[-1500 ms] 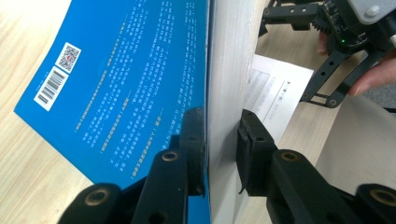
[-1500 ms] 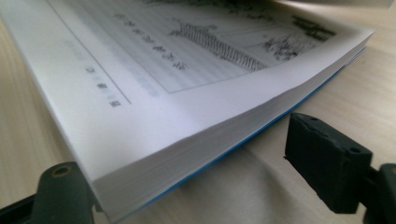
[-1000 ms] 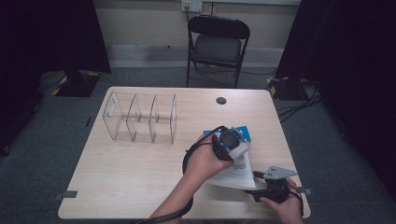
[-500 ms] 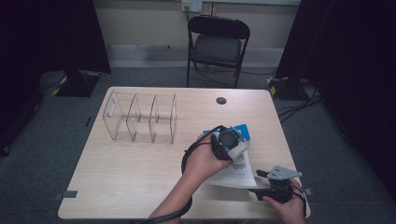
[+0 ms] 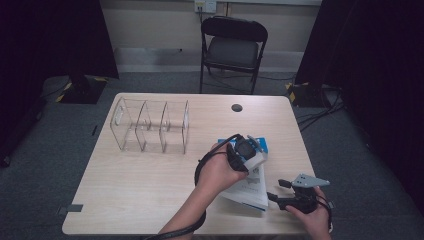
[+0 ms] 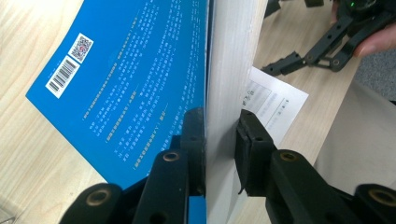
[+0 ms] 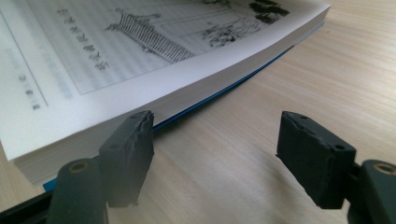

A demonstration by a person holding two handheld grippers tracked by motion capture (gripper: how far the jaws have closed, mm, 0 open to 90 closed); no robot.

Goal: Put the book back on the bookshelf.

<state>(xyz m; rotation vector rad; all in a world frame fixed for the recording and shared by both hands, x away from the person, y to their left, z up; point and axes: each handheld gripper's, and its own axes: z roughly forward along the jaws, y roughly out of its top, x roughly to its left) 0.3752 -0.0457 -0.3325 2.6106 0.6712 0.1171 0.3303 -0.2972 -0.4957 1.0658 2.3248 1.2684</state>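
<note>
Little had shifted since half a second earlier: the right gripper (image 5: pixel 276 196), low in the lower right of the high view, had edged slightly toward the book (image 5: pixel 248 182), while the left gripper (image 5: pixel 248 150) kept its place near the frame's centre.

In the left gripper view, the left gripper's (image 6: pixel 220 140) jaws were clamped on the book's (image 6: pixel 135 79) page block, one on the blue back cover side and the other against the white pages, so the cover with its barcode spread over the upper left of the frame. That grip probably served to lift or tilt the book at one end, since a loose printed sheet (image 6: pixel 273 100) lay on the wood just beyond it. In the right gripper view, the right gripper's (image 7: pixel 212 140) jaws stood wide apart and held nothing; the left jaw sat just beside the lower edge of the book (image 7: pixel 154 60), whose open printed page curved across the upper left. I judged this gripper was placed to steady or take the near end.

On the wooden table (image 5: pixel 150 180), the book lay right of centre, toward the lower right. A clear acrylic divider rack (image 5: pixel 150 127) stood well apart in the upper left of the table, its compartments empty. A folding chair (image 5: pixel 232 45) stood beyond the far edge.
</note>
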